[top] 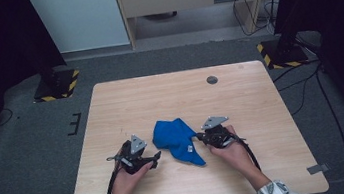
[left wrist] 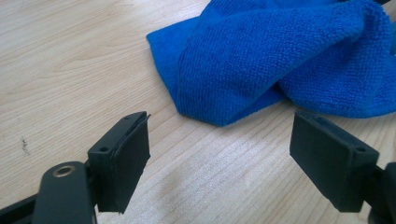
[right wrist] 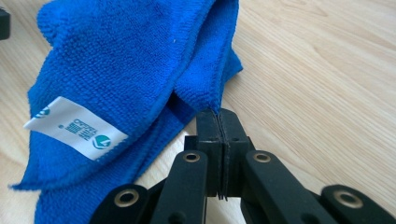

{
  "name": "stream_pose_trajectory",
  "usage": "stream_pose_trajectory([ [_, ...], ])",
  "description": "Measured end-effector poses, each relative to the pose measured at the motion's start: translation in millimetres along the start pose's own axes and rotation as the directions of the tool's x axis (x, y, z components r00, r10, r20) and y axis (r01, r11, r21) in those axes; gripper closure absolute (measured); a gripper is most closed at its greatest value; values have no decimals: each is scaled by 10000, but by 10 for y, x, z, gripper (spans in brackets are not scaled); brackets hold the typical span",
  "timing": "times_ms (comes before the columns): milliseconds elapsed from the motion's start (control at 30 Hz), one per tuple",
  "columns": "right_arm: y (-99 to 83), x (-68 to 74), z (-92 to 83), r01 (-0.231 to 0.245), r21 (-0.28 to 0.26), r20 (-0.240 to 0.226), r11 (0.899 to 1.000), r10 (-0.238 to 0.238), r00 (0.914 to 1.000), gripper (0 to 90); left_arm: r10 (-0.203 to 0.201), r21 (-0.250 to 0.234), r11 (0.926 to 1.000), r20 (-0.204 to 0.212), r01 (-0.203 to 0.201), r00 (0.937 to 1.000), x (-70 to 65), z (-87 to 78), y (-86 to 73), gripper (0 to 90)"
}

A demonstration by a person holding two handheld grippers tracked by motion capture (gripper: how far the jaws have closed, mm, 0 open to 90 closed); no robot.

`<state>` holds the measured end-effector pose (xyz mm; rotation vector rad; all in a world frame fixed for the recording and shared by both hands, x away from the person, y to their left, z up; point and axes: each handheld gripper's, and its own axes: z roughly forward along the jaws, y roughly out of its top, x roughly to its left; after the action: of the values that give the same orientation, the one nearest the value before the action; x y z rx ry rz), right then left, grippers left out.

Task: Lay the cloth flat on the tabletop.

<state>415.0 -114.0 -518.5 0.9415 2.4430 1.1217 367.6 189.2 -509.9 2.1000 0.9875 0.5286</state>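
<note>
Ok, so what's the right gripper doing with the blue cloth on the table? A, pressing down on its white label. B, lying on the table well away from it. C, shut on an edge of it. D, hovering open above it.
C: in the right gripper view the right gripper has its jaws closed together, with an edge of the blue cloth pinched at their tips; the white label lies off to the side, untouched.

We see a light wooden table (top: 125,103) with a small dark round cap (top: 212,79) far right, grey carpet (top: 25,146) around it, and yellow-black striped stand bases (top: 57,85) at both far corners.
</note>
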Motion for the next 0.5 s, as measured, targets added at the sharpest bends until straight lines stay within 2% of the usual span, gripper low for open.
stream_pose_trajectory([
  [367, -150, -80, -310, -67, 212, 149, 9998, 64, 9999, 894, 124, 64, 9999, 27, -124, 9999, -28, 24, 6, 196],
  [500, -271, -133, -436, -432, 196, 45, 9989, 431, 9991, 893, 189, 87, 9998, 135, -190, 9997, -71, 37, 20, 198],
])
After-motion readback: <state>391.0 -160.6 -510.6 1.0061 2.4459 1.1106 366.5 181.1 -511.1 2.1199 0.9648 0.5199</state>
